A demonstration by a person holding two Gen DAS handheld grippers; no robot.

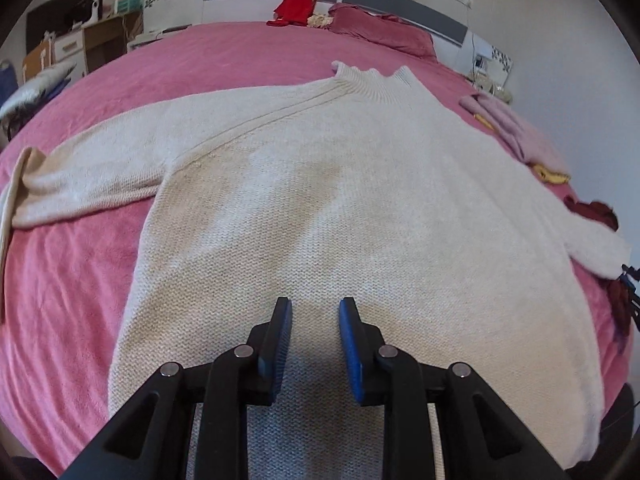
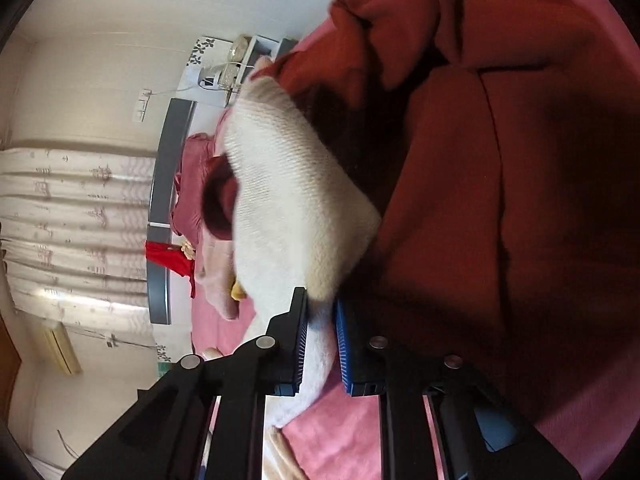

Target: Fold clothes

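Note:
A cream knit sweater (image 1: pixel 320 200) lies flat on the pink bedspread (image 1: pixel 72 300), collar toward the headboard, one sleeve stretched out to the left. My left gripper (image 1: pixel 314 308) hovers open and empty over the sweater's lower body. In the right wrist view, my right gripper (image 2: pixel 320 312) is shut on the sweater's other sleeve (image 2: pixel 296 208), with the cuff end held up off the bed, beside a dark red garment (image 2: pixel 500 160).
Folded pink and yellow clothes (image 1: pixel 516 132) lie at the bed's right edge, with the dark red garment (image 1: pixel 596 212) nearby. A maroon pillow (image 1: pixel 384 28) and a red garment (image 1: pixel 300 0) sit at the grey headboard (image 1: pixel 400 4). Boxes and furniture (image 1: pixel 92 40) stand left.

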